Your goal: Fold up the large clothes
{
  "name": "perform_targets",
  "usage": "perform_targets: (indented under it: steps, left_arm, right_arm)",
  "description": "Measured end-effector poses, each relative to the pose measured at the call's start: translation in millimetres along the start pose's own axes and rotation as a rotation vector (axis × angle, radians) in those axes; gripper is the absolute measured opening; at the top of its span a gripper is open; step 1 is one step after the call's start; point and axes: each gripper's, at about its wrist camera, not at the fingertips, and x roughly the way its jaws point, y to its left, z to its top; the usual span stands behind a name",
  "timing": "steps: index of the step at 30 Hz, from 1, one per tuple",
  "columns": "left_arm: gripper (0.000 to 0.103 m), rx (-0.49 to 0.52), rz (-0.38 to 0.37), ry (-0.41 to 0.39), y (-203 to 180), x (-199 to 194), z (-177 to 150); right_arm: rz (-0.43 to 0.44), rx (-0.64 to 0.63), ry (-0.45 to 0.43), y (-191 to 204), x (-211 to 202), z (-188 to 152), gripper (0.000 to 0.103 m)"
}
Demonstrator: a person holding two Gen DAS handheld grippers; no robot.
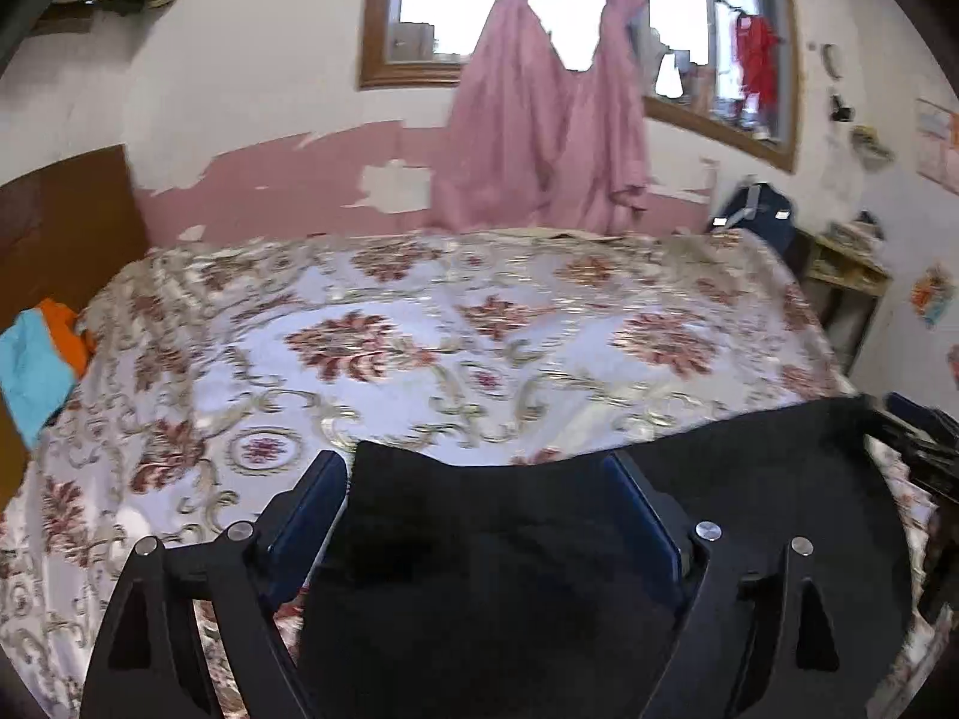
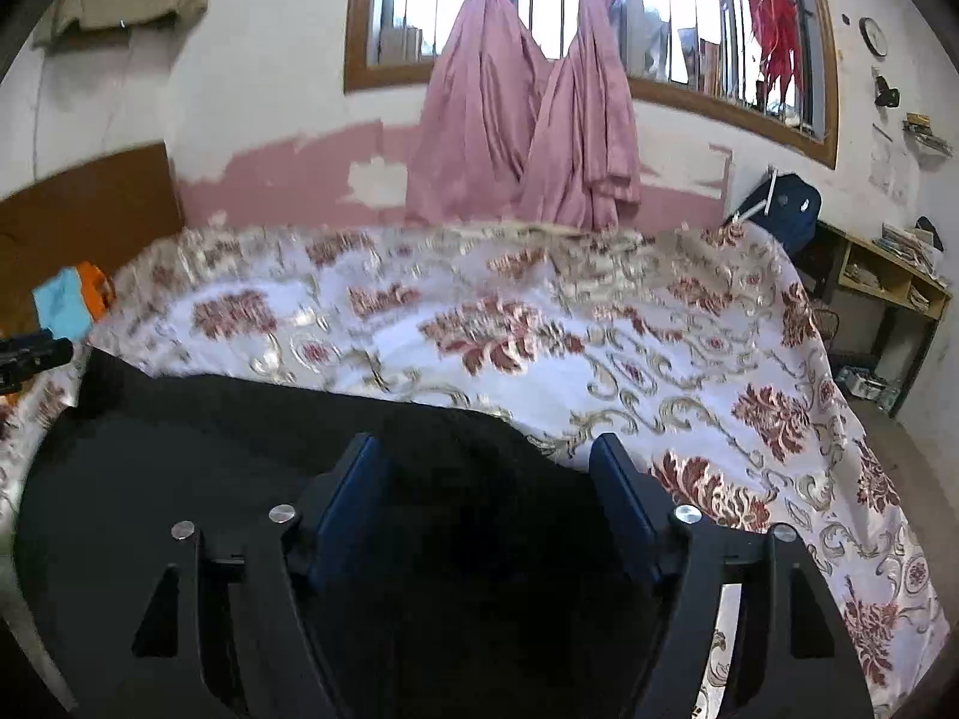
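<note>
Black cloth, a large dark garment (image 1: 539, 539), lies on the near edge of the bed under both of your tools. Start at your left: beyond and left of your left gripper (image 1: 479, 467), a turquoise and orange bundle of clothes (image 1: 42, 359) sits by the brown headboard (image 1: 66, 221). Your left gripper has its blue-padded fingers (image 1: 311, 509) spread wide, one to each side of the garment's far edge; the cloth lies loose between them and nothing is pinched. Ahead of it, the floral bedspread (image 1: 419, 329) stretches away to a peeling pink wall, where knotted pink curtains (image 1: 539, 120) hang in a wood-framed window.

Moving right, your right gripper (image 2: 488, 449) is also wide apart, its fingers (image 2: 353, 497) either side of the same black garment (image 2: 240, 449), which spreads out to the left of it toward your other tool, whose tip (image 2: 30, 353) shows at the far left edge. It grips nothing. To the right of this gripper the bedspread (image 2: 689, 359) lies bare and falls off the bed's side. Farther right and beyond, a dark blue bag (image 2: 779, 210) rests against the wall beside a wooden shelf unit (image 2: 887, 281).
</note>
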Motion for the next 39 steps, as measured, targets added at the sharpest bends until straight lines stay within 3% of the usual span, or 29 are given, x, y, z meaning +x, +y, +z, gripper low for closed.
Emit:
perform_targets:
  steps: [2, 5, 13, 19, 31, 39]
  left_arm:
    - [0.087, 0.023, -0.043, 0.016, -10, -9, -10]
    - [0.088, 0.069, -0.121, 0.052, -28, -21, -31]
    - [0.090, 0.172, -0.266, 0.173, -60, -25, -100]
    - [0.093, 0.245, -0.220, 0.123, -73, -11, -111]
    - [0.098, 0.196, -0.083, 0.081, -55, 57, -67]
    - [0.100, 0.075, 0.049, 0.104, -16, 96, -44]
  right_arm:
    - [0.037, -0.010, 0.006, 3, -13, -5, 0.070]
    - [0.094, -0.055, 0.013, 15, -34, -22, 0.083]
    - [0.221, -0.169, 0.116, 53, -61, -85, 0.086]
    - [0.217, -0.199, 0.125, 64, -47, -103, 0.087]
    - [0.163, -0.051, 0.179, 37, 38, -53, 0.088]
    - [0.091, -0.016, 0.182, 28, 87, -29, 0.089]
